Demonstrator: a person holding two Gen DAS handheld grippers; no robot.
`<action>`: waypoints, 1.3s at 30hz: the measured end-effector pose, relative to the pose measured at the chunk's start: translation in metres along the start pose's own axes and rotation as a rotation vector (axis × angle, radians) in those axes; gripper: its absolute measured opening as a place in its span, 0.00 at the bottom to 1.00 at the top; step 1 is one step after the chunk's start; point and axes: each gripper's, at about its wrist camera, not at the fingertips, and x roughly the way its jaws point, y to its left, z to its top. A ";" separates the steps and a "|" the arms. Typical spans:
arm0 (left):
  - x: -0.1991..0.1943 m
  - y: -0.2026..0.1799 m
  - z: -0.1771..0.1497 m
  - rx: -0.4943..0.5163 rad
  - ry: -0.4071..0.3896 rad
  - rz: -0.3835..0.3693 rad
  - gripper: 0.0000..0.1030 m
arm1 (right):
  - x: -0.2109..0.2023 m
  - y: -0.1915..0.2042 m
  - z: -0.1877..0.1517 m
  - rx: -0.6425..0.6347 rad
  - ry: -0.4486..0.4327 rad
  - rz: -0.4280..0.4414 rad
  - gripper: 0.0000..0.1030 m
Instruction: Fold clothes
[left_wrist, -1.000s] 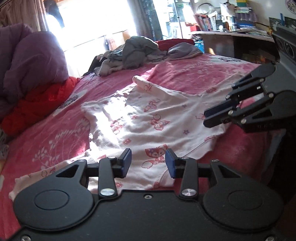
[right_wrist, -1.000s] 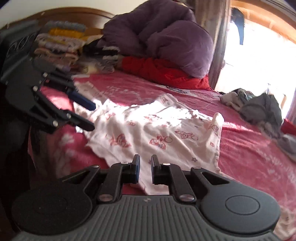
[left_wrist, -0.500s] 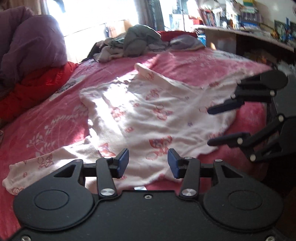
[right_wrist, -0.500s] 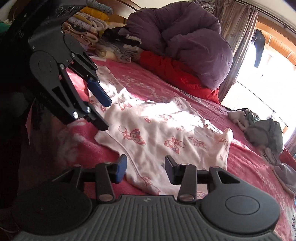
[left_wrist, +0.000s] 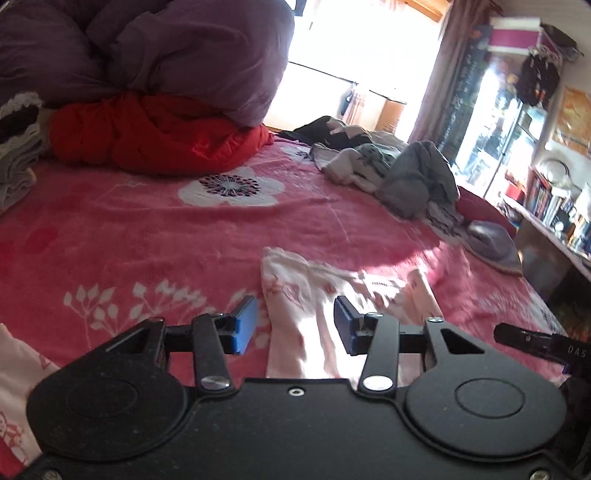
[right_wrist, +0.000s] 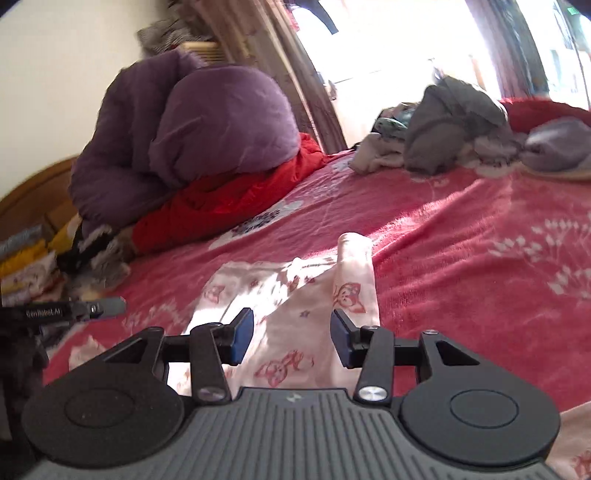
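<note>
Both claws stand spread with nothing pinched. The left claw (left_wrist: 295, 325) hangs above the pink printed garment (left_wrist: 325, 295), which lies low at centre frame on the red bed cover (left_wrist: 147, 236). The right claw (right_wrist: 291, 336) has just opened; it seems clear of the cloth, though blur makes that uncertain.

A bed (left_wrist: 155, 236) under a pink flowered blanket (right_wrist: 461, 236) fills the room. Strong sunlight pours through a window (left_wrist: 362, 48) at its far side, flanked by brownish curtains (right_wrist: 280, 70). A curved wooden headboard (right_wrist: 33, 192) stands against a pale wall (right_wrist: 59, 74). Crowded bookshelves (left_wrist: 554, 206) line the right side in the left wrist view.
</note>
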 end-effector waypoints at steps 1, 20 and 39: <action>0.009 0.005 0.007 -0.031 -0.006 0.000 0.40 | 0.010 -0.009 0.007 0.041 -0.002 0.003 0.45; 0.142 0.080 0.027 -0.423 0.176 -0.206 0.34 | 0.135 -0.113 0.051 0.351 0.099 0.051 0.47; 0.156 0.072 0.022 -0.333 0.181 -0.204 0.06 | 0.139 -0.122 0.052 0.356 0.080 0.199 0.04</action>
